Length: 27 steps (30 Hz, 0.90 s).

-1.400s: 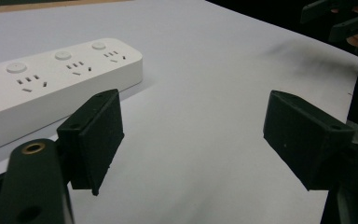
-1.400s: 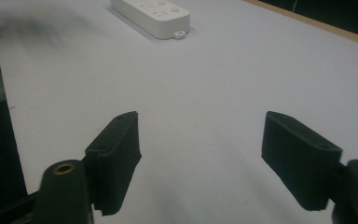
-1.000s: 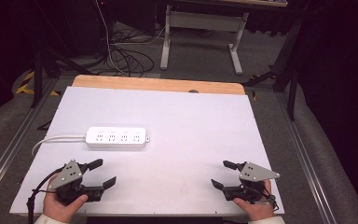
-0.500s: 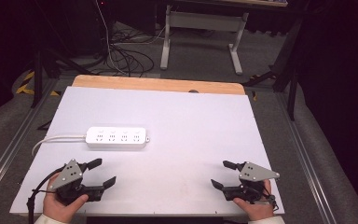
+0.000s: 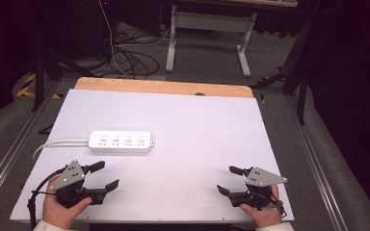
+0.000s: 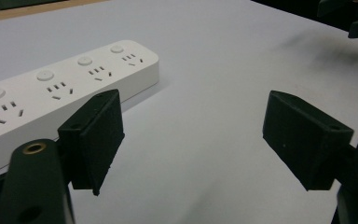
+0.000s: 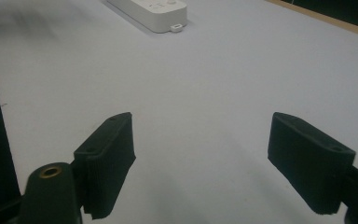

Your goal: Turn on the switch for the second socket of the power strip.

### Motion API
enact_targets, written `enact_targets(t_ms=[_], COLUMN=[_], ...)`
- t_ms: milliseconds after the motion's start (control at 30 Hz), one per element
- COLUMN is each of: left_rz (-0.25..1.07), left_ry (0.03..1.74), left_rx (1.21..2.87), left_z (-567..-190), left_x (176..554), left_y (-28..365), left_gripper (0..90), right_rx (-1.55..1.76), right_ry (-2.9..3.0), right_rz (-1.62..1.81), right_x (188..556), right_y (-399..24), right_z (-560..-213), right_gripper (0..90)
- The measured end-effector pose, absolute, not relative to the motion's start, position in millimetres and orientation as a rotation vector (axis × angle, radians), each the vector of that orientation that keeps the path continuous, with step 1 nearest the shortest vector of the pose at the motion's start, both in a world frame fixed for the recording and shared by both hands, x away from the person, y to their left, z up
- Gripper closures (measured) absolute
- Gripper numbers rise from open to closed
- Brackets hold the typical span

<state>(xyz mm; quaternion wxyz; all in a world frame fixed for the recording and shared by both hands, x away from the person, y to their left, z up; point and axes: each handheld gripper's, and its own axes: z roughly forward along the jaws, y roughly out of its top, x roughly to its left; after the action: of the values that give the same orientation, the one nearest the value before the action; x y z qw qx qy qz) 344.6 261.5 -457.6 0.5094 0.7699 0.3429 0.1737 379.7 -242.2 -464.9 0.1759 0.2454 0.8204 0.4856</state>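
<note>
**Power strip waits untouched, both tongs empty**

A white power strip (image 5: 120, 142) is seen lying flat on the white tabletop (image 5: 197, 125), its long side running across the person's view and its cord (image 5: 58, 144) leading off its left end toward the tabletop's edge. The left tongs (image 5: 103, 174) are held just in front of the strip, near its left half but apart from it; the jaws are spread wide and nothing is gripped between them. The right tongs (image 5: 230, 180) are held well apart from the strip, off beyond its right end and nearer the person, likewise spread wide and empty.

The strip is judged to be a rigid plastic bar, fairly light, with a smooth and probably somewhat slippery shell. It is best taken across its narrow width, one jaw on each long side wall, near the middle so that it stays level; the cord is likely to drag and tug at the left end when the strip is lifted. A small tab (image 7: 177, 26) is seen at the right end.

Four socket groups, each with a round button (image 6: 84, 61) beside it, are visible on top of the strip in the left gripper view. No brand, label or readable writing is made out.
</note>
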Motion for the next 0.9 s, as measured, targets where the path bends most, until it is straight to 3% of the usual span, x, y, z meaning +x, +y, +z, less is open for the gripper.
enact_targets(t_ms=[133, 900], left_rz=[0.414, 0.421], left_ry=[0.824, 0.825], left_rx=[1.872, 1.885], left_z=[-451, -414], left_x=[348, 372], left_y=[262, 263], left_gripper=[25.2, 29.0], right_rx=[0.698, 0.721], right_ry=[2.324, 2.333], right_rz=[1.376, 1.340], right_x=[380, 382], right_y=[-242, -242], right_z=[-465, -467], right_gripper=[23.2, 23.6])
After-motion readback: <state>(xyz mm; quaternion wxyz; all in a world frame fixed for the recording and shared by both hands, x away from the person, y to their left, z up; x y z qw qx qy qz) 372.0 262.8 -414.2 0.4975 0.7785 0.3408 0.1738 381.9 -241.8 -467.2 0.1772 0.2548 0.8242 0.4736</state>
